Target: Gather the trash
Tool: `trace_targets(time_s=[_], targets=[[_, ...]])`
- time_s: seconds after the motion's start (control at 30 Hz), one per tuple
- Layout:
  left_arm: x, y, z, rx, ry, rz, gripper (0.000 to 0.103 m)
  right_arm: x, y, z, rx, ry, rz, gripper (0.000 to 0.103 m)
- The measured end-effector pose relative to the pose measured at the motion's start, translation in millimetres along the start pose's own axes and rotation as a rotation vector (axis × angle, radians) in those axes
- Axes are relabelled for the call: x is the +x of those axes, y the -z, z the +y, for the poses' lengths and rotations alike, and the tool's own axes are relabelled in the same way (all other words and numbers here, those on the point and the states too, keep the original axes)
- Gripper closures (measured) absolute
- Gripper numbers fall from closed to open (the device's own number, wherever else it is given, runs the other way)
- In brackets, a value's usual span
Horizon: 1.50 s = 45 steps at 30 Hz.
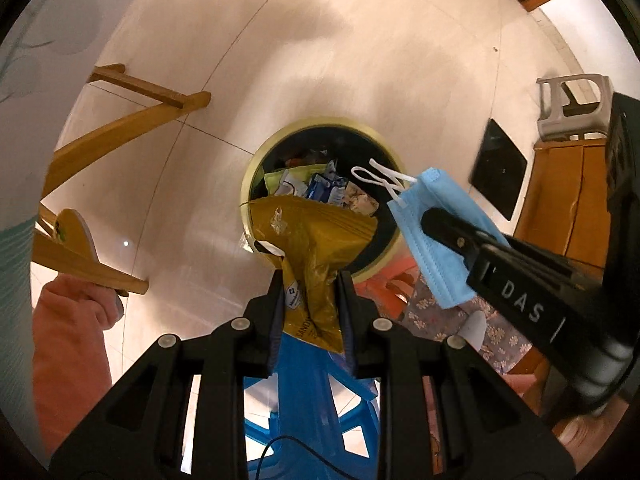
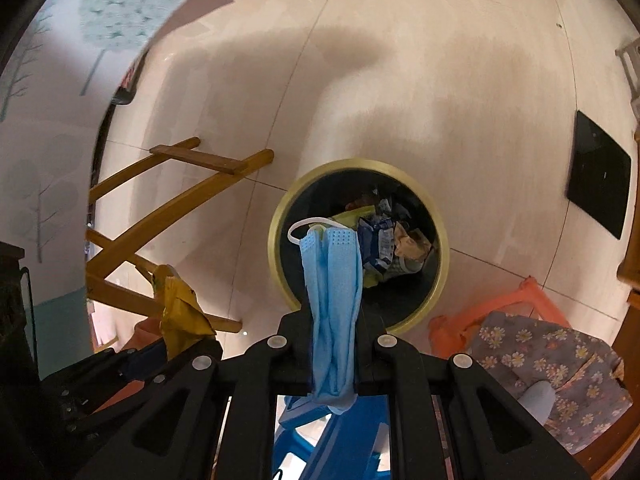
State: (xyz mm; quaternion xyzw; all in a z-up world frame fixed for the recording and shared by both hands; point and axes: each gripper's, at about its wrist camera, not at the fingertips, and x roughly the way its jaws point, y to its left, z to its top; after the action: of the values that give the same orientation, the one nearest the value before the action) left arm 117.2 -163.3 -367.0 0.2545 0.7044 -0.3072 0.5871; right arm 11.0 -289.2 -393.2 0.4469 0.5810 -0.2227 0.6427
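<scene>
Left gripper (image 1: 308, 292) pinches a wrapper (image 1: 312, 240), right gripper (image 2: 334, 328) pinches a mask (image 2: 332, 280), both above the bin (image 2: 438, 240) (already holding trash); release remains.

Warm dim indoor light, soft shadows across floor (image 1: 360, 60), fisheye-bent dark edges, slight blur

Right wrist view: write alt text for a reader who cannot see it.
The right gripper is shut on a blue face mask above a round trash bin holding wrappers. At lower left, the left gripper holds a gold snack wrapper.
</scene>
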Motion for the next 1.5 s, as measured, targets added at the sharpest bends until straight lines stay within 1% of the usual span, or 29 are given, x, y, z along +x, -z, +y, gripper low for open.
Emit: trace_targets(time_s=[0.13,0.17,0.23,0.3,0.37,0.4,0.47,0.5,0.53,0.57,0.63,0.7,0.87,1.13,1.5], targets=[[18.0,-9.7,-7.6,0.007,-0.012,0.009,0.082,14.4,-5.1,-9.2,0.03,0.008,0.02,0.091],[20.7,-11.5,-9.5,0.009,-0.016,0.011,0.082,17.2,-5.2,-11.8,0.036,0.008,0.023,0.088],[29.5,-16.1,-10.3,0.012,-0.023,0.014,0.082,22.2,-7.2,-15.2,0.049,0.004,0.025,0.087],[33.1,-19.4,-10.4,0.011,-0.024,0.012,0.082,23.3,-8.3,-18.0,0.059,0.001,0.024,0.082],[35.5,-18.6,-8.7,0.005,-0.025,0.011,0.081,23.5,-9.8,-18.9,0.072,-0.007,0.02,0.071],[35.2,-18.4,-8.8,0.0,-0.027,0.011,0.078,24.3,-10.2,-19.3,0.078,-0.012,0.019,0.065],[35.9,-18.6,-6.4,-0.018,-0.021,0.012,0.073,25.2,-9.7,-19.4,0.085,-0.015,0.023,0.063],[35.6,-18.2,-5.9,-0.026,-0.019,0.016,0.066,25.5,-9.5,-19.1,0.085,-0.013,0.026,0.062],[36.8,-18.4,-4.0,-0.037,-0.016,0.019,0.055,26.5,-9.5,-19.0,0.084,-0.008,0.029,0.061],[37.8,-18.5,-2.2,-0.047,-0.013,0.021,0.05,26.8,-9.4,-19.6,0.088,-0.006,0.03,0.058],[39.4,-17.7,-0.1,-0.056,-0.022,0.022,0.037,27.2,-9.5,-21.2,0.093,-0.001,0.032,0.055],[41.7,-17.4,1.6,-0.06,-0.026,0.026,0.03,26.7,-10.0,-22.4,0.098,0.005,0.031,0.054],[43.5,-15.9,2.3,-0.075,-0.025,0.025,0.029,23.8,-10.2,-23.0,0.088,0.023,0.015,0.054],[35.4,-10.5,2.3,-0.107,-0.043,-0.004,0.029,14.9,-11.1,-17.1,0.029,0.074,-0.017,0.054],[7.1,12.5,6.0,-0.168,-0.041,-0.046,0.029,-3.3,-9.8,-7.3,-0.035,0.132,-0.035,0.054]])
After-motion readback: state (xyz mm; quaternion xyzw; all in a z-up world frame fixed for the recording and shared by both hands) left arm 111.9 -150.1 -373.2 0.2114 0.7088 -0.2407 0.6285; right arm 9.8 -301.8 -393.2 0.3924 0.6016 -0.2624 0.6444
